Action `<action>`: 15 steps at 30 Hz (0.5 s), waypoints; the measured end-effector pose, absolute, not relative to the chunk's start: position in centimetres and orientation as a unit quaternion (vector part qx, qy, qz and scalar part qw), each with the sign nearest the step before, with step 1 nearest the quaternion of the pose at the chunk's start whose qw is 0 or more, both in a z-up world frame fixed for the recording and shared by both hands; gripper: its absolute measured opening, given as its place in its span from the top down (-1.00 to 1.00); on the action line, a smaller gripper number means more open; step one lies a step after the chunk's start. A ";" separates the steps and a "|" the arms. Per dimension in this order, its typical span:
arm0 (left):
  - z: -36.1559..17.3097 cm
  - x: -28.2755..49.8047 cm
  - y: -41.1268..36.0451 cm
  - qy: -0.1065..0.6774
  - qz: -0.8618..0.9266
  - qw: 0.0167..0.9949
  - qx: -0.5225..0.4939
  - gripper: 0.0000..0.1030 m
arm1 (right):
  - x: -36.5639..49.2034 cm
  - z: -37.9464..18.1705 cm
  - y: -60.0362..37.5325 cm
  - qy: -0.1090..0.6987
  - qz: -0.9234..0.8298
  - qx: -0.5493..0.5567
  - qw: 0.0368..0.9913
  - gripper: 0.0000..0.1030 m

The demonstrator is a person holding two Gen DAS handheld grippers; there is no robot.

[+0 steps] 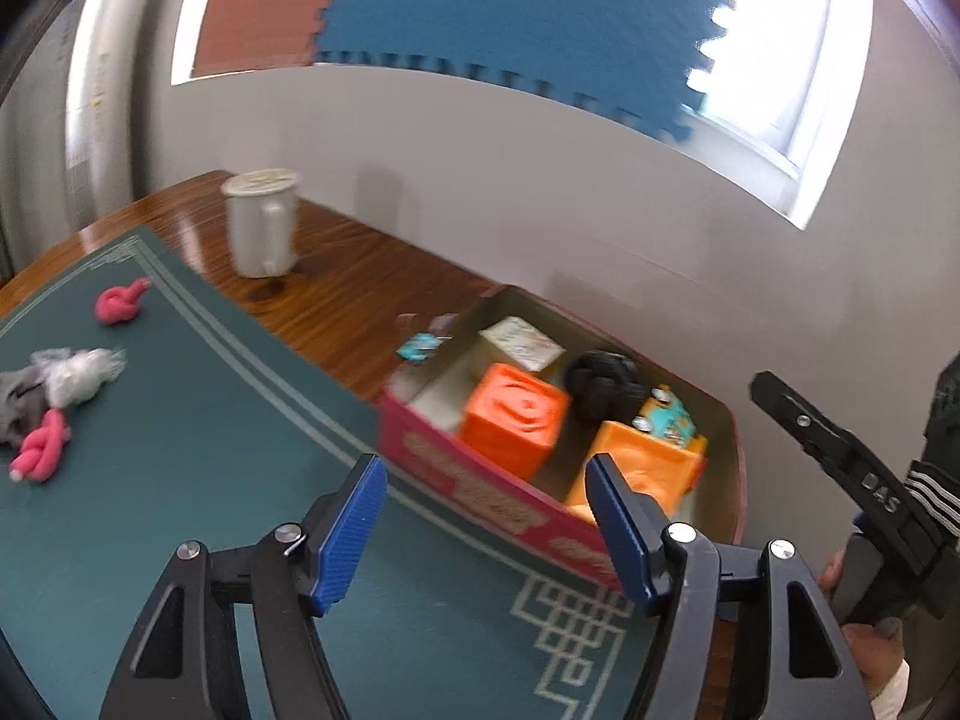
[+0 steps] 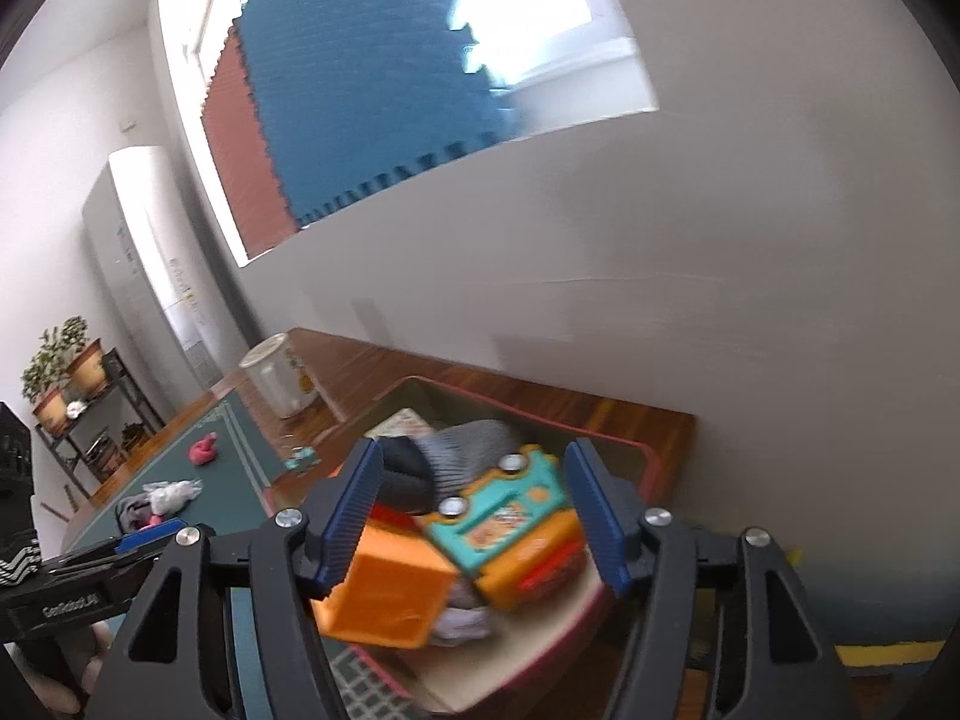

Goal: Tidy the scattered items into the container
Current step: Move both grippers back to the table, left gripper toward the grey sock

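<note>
A pink-walled box (image 1: pixel 480 489) stands at the table's right end. It holds orange cubes (image 1: pixel 516 420), a black knot (image 1: pixel 603 384), a teal toy car (image 1: pixel 666 417) and a white cube (image 1: pixel 522 345). My left gripper (image 1: pixel 486 516) is open and empty above the green mat in front of the box. My right gripper (image 2: pixel 474 513) is open and empty above the box (image 2: pixel 651 471), over the teal toy (image 2: pixel 510 510) and an orange cube (image 2: pixel 390 594). Two pink knots (image 1: pixel 123 303) (image 1: pixel 42 450) and a grey-white cloth bundle (image 1: pixel 60 384) lie on the mat at the left.
A white lidded mug (image 1: pixel 261 222) stands on the wood table (image 1: pixel 360 288) near the wall. A small teal item (image 1: pixel 420 348) lies beside the box. The green mat (image 1: pixel 210 420) covers the table's front. A plant shelf (image 2: pixel 78 396) stands far left.
</note>
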State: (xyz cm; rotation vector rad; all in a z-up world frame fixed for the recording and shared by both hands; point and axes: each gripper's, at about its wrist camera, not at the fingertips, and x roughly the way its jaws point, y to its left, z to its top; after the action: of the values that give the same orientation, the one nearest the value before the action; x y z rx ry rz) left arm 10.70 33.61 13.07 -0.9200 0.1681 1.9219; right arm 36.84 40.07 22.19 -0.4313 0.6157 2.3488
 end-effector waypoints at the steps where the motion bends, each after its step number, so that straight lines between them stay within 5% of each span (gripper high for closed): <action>1: 13.0 10.1 32.9 0.064 0.792 0.474 -0.378 -0.37 | 36.3 22.3 39.6 0.233 0.902 -0.165 0.325 -0.35; 15: 11.2 0.8 20.8 -0.026 0.845 0.349 -0.404 -0.37 | 27.6 21.8 32.6 0.195 0.932 -0.213 0.220 -0.38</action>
State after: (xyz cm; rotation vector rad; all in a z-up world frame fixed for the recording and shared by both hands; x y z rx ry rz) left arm 0.81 20.82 11.17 -1.0467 -0.0680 2.1892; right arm 27.59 32.59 21.82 -0.5897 0.5383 2.5774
